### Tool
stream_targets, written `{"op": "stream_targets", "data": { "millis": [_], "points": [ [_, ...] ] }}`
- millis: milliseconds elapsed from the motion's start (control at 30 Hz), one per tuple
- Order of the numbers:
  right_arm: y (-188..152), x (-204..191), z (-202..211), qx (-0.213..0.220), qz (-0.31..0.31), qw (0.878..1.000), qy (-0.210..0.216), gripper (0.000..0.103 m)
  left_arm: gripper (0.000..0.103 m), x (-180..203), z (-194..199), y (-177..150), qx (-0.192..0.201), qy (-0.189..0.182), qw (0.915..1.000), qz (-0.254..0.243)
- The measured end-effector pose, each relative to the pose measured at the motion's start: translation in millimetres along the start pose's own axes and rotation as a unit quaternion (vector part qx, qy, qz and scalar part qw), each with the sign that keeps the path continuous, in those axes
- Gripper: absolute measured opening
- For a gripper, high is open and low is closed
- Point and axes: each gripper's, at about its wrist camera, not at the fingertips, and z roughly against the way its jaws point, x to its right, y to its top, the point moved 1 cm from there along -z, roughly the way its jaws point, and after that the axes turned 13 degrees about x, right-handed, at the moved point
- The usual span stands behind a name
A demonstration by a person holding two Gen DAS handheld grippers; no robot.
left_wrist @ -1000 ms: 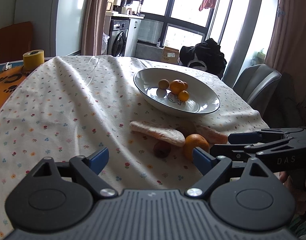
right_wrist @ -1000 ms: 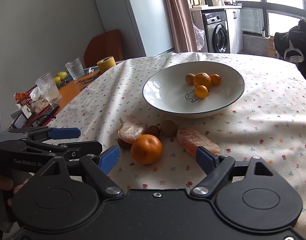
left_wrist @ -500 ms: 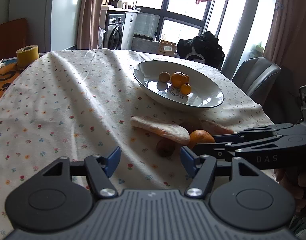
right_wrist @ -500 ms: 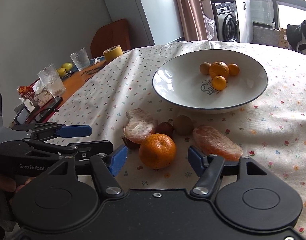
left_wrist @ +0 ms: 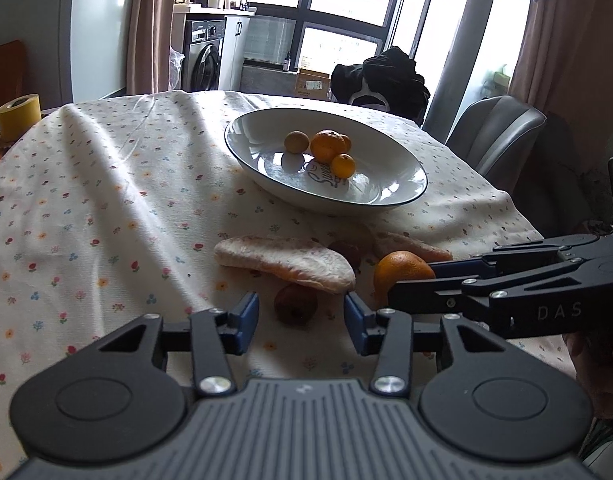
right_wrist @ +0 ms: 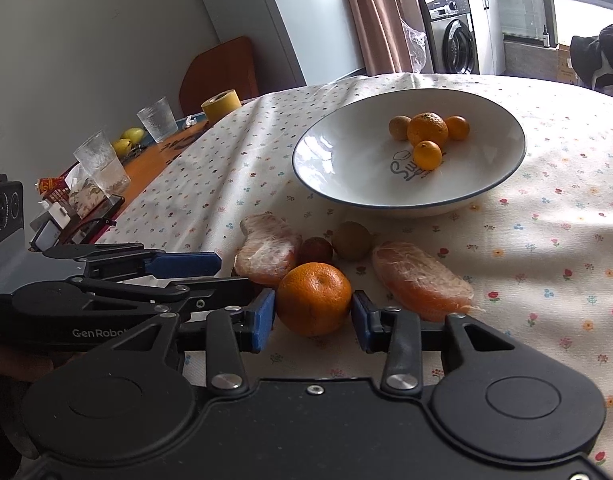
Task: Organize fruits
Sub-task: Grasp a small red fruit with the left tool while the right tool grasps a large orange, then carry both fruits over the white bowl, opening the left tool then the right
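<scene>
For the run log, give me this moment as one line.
phase: grasp approach | right gripper: open, straddling mandarin | left gripper: open, near dark fruit | bowl: four fruits

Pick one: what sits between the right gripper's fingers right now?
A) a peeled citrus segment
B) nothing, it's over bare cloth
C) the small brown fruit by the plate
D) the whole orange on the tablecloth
D. In the right wrist view the right gripper has its blue pads on either side of the whole orange, which rests on the tablecloth and is not yet clearly squeezed; the peeled citrus segment lies outside the fingers, to the right.
</scene>
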Motion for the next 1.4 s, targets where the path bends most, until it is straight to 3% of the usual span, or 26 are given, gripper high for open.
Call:
{"op": "stream_targets", "data": {
  "millis": [200,300,800,1400],
  "points": [
    [1.9,6.6,7.5,0.007,-0.005,1.000,-0.006,0.039,0.035,3.2,-8.9,-1.7,-0.004,0.007,1.0000,-0.006],
    [2.6,10.0,11.0,0.010,-0.008,1.000,-0.010,0.039,0.023,3.1,-10.1,-1.4,-0.003,0.016,0.9998,-0.010],
    [8.0,13.7,28.9,0.033,-0.012,0.999,-0.016,0.039,0.022,6.1,22.0,16.2,0.030,0.028,0.9991,-0.011],
    [22.5,21.7,47.2,0.062,-0.010,0.998,-0.033,0.039,0.022,22.6,15.2,41.1,0.054,0.016,0.9980,-0.028]
  ]
}}
